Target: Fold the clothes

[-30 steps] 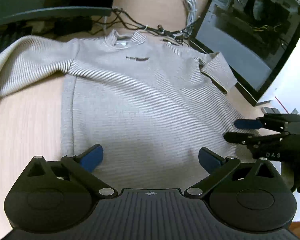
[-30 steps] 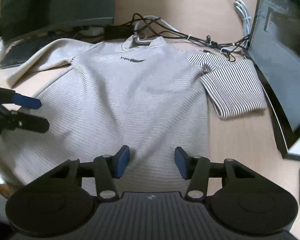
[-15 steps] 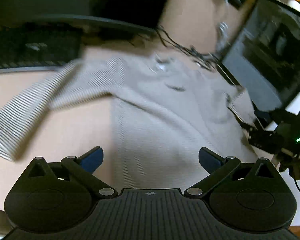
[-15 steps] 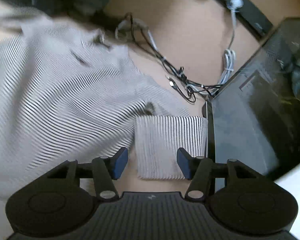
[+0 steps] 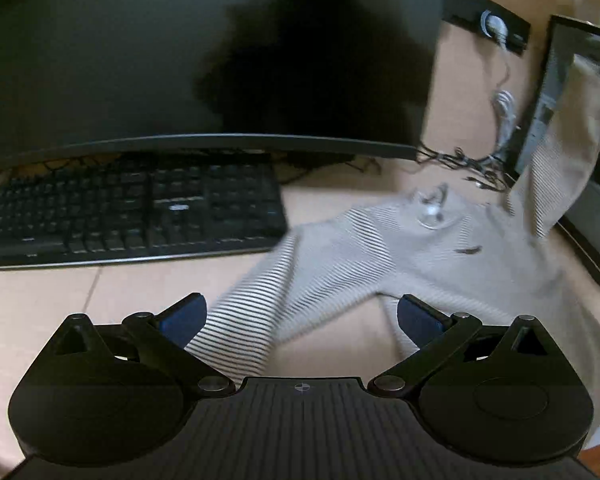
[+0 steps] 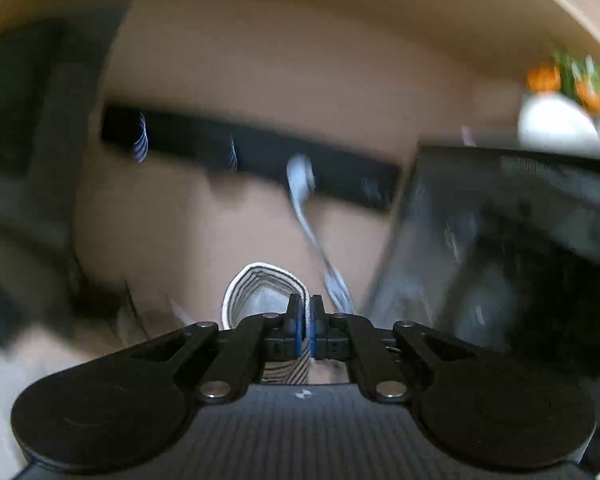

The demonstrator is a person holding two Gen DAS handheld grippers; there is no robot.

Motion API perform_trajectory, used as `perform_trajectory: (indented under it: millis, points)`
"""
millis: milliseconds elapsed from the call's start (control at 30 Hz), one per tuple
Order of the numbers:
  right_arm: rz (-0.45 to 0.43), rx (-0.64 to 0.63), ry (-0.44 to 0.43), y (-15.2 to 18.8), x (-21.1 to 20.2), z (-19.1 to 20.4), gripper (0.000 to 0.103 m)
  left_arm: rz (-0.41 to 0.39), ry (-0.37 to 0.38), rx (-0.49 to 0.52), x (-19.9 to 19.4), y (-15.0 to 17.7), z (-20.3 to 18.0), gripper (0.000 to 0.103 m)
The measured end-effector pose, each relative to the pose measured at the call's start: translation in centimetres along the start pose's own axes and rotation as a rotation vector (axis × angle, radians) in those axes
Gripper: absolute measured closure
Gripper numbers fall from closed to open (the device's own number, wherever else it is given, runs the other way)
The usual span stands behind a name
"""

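A beige striped sweater (image 5: 440,264) lies on the desk in the left wrist view. Its left sleeve (image 5: 252,320) runs toward my left gripper (image 5: 300,316), which is open, with the sleeve's cuff end between the two fingers. The right sleeve (image 5: 564,152) is lifted up in the air at the right. In the right wrist view my right gripper (image 6: 305,320) is shut on that sleeve's striped cuff (image 6: 260,284), which loops up above the fingertips. The right wrist view is blurred.
A black keyboard (image 5: 128,208) and a large dark monitor (image 5: 204,52) stand behind the left sleeve. A second screen (image 5: 580,184) stands at the right, with tangled cables (image 5: 464,160) beside it. A black bar (image 6: 252,152) on the wall shows in the right wrist view.
My right gripper closed on the right sleeve's cuff and lifted it. My left gripper moved left, from the sweater's hem to the left sleeve, still open.
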State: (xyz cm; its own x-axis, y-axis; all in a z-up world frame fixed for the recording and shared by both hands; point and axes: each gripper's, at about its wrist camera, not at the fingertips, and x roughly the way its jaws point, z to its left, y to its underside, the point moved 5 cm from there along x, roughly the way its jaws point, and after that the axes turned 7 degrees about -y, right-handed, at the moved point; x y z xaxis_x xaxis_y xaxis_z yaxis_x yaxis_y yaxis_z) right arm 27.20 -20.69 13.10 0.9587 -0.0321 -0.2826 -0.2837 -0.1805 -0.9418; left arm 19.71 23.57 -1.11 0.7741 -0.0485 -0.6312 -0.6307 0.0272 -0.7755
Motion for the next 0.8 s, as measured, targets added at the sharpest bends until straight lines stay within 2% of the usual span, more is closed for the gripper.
perform_trajectory:
  millis: [100, 267, 500, 533, 600, 800]
  points:
    - [-0.019, 0.012, -0.077, -2.1, 0.8, 3.8, 0.1, -0.005, 0.008, 0.02, 0.1, -0.1, 1.5, 0.0]
    - [0.012, -0.001, -0.168, -2.3, 3.7, 10.7, 0.1, -0.016, -0.005, 0.115, -0.5, 0.7, 3.3, 0.0]
    - [0.046, -0.043, -0.242, -2.6, 6.7, 17.1, 0.099, 0.021, -0.05, 0.053, -1.6, 2.3, 7.0, 0.0]
    - [0.042, -0.04, -0.249, -2.7, 6.9, 17.6, 0.098, 0.028, -0.056, 0.048, -1.7, 2.6, 7.4, 0.0]
    - [0.032, -0.039, -0.266, -3.1, 7.1, 18.6, 0.089, 0.044, -0.059, 0.052, -2.0, 3.3, 8.0, 0.0]
    - [0.043, -0.022, -0.35, -2.2, 7.3, 20.5, 0.076, 0.075, -0.043, 0.185, -2.5, 5.2, 7.6, 0.0]
